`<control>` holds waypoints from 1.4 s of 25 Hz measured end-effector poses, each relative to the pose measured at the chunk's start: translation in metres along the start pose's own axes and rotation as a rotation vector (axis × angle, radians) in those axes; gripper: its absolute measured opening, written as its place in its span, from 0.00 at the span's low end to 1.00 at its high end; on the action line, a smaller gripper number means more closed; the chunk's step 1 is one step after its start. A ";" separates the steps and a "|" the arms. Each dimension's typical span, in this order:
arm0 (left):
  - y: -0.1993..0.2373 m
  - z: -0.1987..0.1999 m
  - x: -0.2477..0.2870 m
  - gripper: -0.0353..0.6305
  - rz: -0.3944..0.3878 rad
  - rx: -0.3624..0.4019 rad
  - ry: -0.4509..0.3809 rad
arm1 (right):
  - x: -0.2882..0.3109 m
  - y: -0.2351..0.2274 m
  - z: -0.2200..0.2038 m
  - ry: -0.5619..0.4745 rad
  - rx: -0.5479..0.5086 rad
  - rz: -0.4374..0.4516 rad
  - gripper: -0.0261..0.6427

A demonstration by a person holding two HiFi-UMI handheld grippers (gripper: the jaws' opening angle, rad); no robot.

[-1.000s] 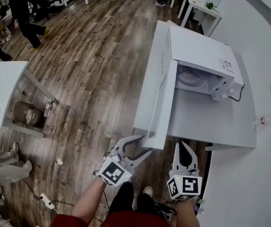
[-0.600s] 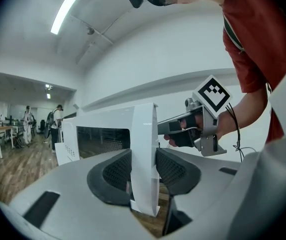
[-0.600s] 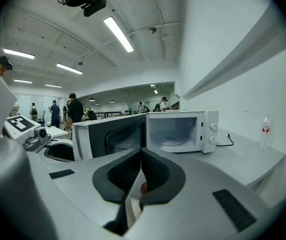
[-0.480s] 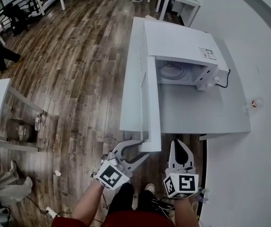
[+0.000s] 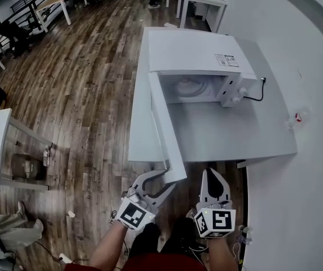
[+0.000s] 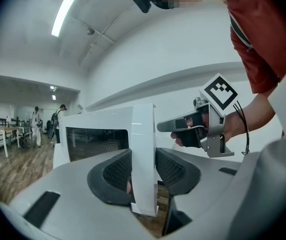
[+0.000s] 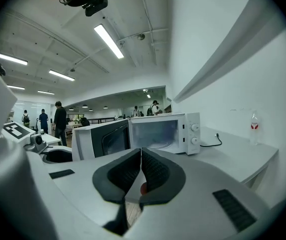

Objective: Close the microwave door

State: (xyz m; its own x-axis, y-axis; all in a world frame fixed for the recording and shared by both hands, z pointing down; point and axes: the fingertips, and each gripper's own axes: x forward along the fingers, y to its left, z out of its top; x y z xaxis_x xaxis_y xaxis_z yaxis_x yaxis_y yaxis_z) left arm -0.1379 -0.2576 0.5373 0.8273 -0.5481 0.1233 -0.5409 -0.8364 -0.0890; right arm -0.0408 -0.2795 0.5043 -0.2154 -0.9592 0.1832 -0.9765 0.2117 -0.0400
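Now our left gripper (image 5: 170,178), just closed, clamps the microwave door (image 5: 162,123) edge-on for leverage. Our right gripper (image 5: 213,176) is together, empty.

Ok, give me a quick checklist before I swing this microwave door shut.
1. White microwave door open, its free edge pinched in the left tongs, whose jaws have just been closing onto it: ok.
2. Right tongs shut, empty, away from the door: ok.
3. Microwave cavity, nothing sticking out: ok.
4. Pale grey tabletop bare along the door's swing: ok.
5. Grip firm enough for the push: cannot tell.
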 end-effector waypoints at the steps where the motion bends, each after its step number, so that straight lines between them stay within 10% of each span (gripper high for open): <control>1: -0.001 0.001 0.005 0.30 0.018 -0.002 0.002 | -0.001 -0.008 0.000 -0.001 0.001 0.005 0.08; 35: -0.014 0.017 0.164 0.30 0.544 -0.124 0.050 | -0.012 -0.202 0.036 -0.104 0.023 0.108 0.08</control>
State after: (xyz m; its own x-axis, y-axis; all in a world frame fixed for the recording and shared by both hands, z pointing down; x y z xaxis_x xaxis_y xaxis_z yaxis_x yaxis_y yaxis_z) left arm 0.0079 -0.3358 0.5421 0.4172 -0.8981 0.1391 -0.9042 -0.4256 -0.0362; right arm 0.1588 -0.3174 0.4744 -0.3167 -0.9457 0.0737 -0.9473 0.3113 -0.0762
